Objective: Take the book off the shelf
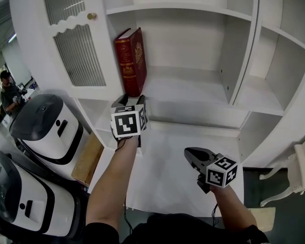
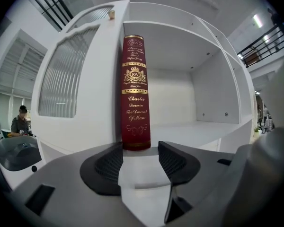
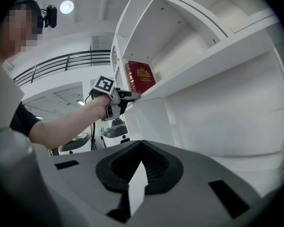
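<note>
A dark red book [image 1: 131,60] with gold lettering stands upright at the left end of the white shelf [image 1: 193,93], against the cabinet wall. My left gripper [image 1: 133,99] is open at the shelf's front edge, right below the book. In the left gripper view the book's spine [image 2: 135,93] rises just beyond the gripper [image 2: 139,148], its foot in line with the gap between the jaws, and nothing lies between the pads. My right gripper [image 1: 190,154] hangs lower over the white counter, shut and empty [image 3: 142,145]. From there I see the book [image 3: 141,77] and the left gripper [image 3: 120,98].
A cabinet door with ribbed glass [image 1: 73,39] and a brass knob [image 1: 92,16] is left of the book. White-and-black machines [image 1: 46,126] and a cardboard box [image 1: 89,159] stand at lower left. A white chair [image 1: 302,166] is at right. A person [image 1: 10,98] stands far left.
</note>
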A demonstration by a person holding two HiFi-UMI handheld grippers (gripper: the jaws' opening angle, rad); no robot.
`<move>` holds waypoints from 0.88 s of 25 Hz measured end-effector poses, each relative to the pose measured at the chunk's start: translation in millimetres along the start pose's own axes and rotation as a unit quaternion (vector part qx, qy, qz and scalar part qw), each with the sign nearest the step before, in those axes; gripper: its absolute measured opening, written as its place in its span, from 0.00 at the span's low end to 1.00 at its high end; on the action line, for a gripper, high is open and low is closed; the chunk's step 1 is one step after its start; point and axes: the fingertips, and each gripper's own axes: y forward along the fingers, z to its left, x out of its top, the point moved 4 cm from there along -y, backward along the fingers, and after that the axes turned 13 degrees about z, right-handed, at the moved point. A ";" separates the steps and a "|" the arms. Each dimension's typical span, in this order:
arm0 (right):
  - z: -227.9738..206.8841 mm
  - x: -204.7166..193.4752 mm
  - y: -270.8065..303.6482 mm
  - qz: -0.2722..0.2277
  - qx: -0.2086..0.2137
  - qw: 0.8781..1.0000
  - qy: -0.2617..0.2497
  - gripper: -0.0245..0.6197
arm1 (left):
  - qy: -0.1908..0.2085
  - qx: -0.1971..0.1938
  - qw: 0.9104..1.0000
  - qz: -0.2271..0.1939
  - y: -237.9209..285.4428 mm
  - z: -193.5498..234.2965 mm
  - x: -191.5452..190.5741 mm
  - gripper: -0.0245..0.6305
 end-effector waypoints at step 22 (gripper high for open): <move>0.2 -18.4 -3.6 0.000 0.023 0.999 0.027 0.06 | 0.009 -0.001 1.000 0.017 -1.2 -0.3 23.3 0.40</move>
